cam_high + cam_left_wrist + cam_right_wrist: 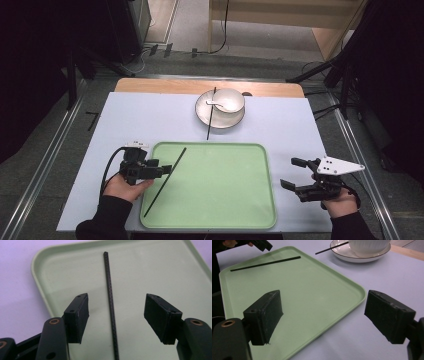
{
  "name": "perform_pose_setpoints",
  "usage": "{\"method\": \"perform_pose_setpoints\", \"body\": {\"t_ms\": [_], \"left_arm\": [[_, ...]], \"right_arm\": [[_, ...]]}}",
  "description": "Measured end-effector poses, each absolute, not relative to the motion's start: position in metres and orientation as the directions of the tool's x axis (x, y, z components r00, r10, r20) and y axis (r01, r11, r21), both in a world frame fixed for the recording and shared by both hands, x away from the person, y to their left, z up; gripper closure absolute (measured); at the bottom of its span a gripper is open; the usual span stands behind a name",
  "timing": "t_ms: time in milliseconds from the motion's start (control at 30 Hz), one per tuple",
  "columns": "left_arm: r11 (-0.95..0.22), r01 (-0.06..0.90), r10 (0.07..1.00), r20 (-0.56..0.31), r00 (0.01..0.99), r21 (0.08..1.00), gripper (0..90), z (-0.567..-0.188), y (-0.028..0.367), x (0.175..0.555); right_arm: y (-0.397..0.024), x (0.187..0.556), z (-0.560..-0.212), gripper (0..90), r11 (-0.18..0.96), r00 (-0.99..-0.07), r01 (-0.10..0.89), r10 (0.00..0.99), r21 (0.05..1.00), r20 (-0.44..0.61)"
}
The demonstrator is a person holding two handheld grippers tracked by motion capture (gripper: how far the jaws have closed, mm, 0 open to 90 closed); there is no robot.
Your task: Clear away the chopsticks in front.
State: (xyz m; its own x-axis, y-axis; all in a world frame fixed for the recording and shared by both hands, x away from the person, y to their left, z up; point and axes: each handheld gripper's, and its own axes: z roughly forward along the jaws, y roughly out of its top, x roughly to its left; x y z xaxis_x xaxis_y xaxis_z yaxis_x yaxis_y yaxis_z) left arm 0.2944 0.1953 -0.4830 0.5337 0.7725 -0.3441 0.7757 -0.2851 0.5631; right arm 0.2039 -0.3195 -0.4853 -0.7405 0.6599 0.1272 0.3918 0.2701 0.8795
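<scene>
Left claw (pixel 116 315) hovering, jaws apart, astride the chopstick (pixel 110 302) lying in the tray (pixel 250 200); right claw (pixel 324 317) waiting, jaws apart, over the bench (pixel 125 120).

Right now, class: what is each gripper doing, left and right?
Left gripper: open, jaws either side of the thin black chopstick on the green tray.
Right gripper: open, empty.

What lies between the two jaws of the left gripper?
In the left gripper view, a black chopstick lies between the open jaws, on the green tray.
</scene>
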Motion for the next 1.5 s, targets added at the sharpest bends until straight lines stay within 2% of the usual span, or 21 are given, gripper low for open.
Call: {"method": "perform_pose_setpoints", "body": {"t_ms": [733,900,1000,1300,1500], "left_arm": [[-0.341,0.738,0.747,-0.309,0.589,0.582,34.3,-0.47,0.175,0.354],[-0.307,0.763,0.719,-0.386,0.577,0.57,34.4,-0.467,0.167,0.367],[-0.324,0.751,0.722,-0.362,0.589,0.575,34.8,-0.463,0.16,0.376],[-0.319,0.739,0.707,-0.37,0.603,0.593,35.0,-0.443,0.135,0.408],[-0.335,0.724,0.719,-0.333,0.61,0.603,35.1,-0.436,0.116,0.428]], "right_arm": [[-0.328,0.203,-0.491,15.0,0.231,-0.696,0.422,0.703,0.877,0.15],[-0.329,0.203,-0.491,15.0,0.234,-0.696,0.421,0.703,0.876,0.146],[-0.328,0.204,-0.492,15.0,0.229,-0.692,0.423,0.707,0.876,0.149],[-0.328,0.204,-0.491,15.0,0.239,-0.694,0.423,0.705,0.874,0.143],[-0.327,0.202,-0.489,15.0,0.241,-0.698,0.418,0.702,0.876,0.14]]}}
